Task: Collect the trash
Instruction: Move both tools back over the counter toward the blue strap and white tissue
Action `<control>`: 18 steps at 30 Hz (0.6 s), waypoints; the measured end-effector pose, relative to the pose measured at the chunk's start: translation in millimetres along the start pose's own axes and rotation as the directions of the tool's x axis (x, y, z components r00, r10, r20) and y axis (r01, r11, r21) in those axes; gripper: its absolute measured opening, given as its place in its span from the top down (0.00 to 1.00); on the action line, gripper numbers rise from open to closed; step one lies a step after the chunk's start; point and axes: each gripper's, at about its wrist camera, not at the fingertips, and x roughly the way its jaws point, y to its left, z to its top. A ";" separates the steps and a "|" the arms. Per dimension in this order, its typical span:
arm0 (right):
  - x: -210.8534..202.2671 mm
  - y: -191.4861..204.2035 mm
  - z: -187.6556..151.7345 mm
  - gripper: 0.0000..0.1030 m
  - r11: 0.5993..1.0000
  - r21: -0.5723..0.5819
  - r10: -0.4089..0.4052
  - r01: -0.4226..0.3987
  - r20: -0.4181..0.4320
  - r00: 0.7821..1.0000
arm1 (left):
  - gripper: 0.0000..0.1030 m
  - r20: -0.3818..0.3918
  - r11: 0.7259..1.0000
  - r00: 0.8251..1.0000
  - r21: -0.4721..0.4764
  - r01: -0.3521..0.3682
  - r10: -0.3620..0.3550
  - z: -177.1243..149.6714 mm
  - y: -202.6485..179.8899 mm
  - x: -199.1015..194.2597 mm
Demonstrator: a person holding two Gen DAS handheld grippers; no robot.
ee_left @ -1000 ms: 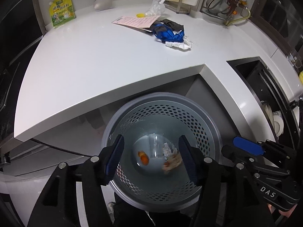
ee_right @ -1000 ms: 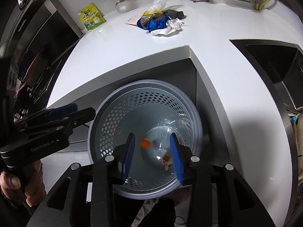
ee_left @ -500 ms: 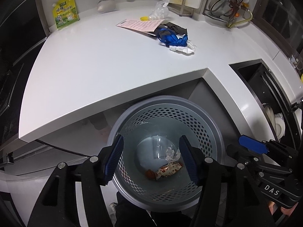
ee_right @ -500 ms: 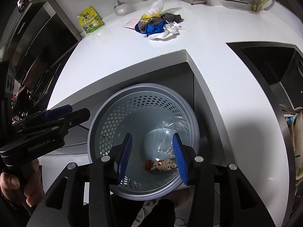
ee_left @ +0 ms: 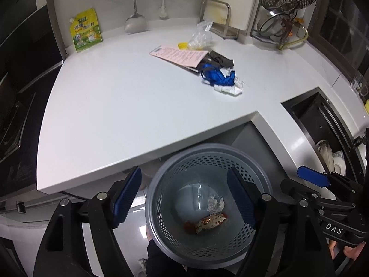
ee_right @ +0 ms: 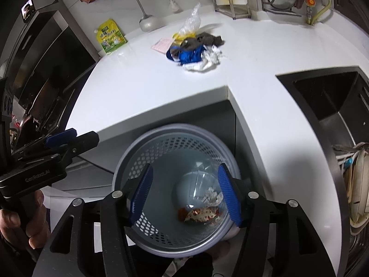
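Left tongs (ee_left: pixel 184 198): black frame, ribbed blue pads; jaws had just been widening and stood apart, nothing between them.
Right tongs (ee_right: pixel 185 195): same build; jaws had just been widening, apart and empty, above the bin mouth.
Bin (ee_left: pixel 161 221): round grey plastic, smooth rim, walls punched with rows of holes; directly below both tongs.
Wrapper (ee_left: pixel 210 223): crinkled, glossy, red and cream print; on the bin floor, below and between the left pads.
Foil (ee_left: pixel 215 204): small crumpled silvery ball, just beyond the wrapper.
Cup (ee_right: pixel 198 184): clear, thin plastic, lying in the bin.
Counter (ee_left: pixel 129 106): smooth white slab, ahead of the tongs.
Heap (ee_left: pixel 219 73): pink printed sheet, dark cloth, shiny blue film, white crumpled paper; far ahead on the counter.
Pouch (ee_left: pixel 85 30): yellow-green, spouted, upright, far ahead to the left.
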 end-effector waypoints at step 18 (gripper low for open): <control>4.3 12.2 77.5 0.39 0.995 -0.049 -0.082 0.089 0.124 0.989 | 0.15 0.124 0.999 0.992 -0.005 -0.036 0.036 72.6 33.6 -7.2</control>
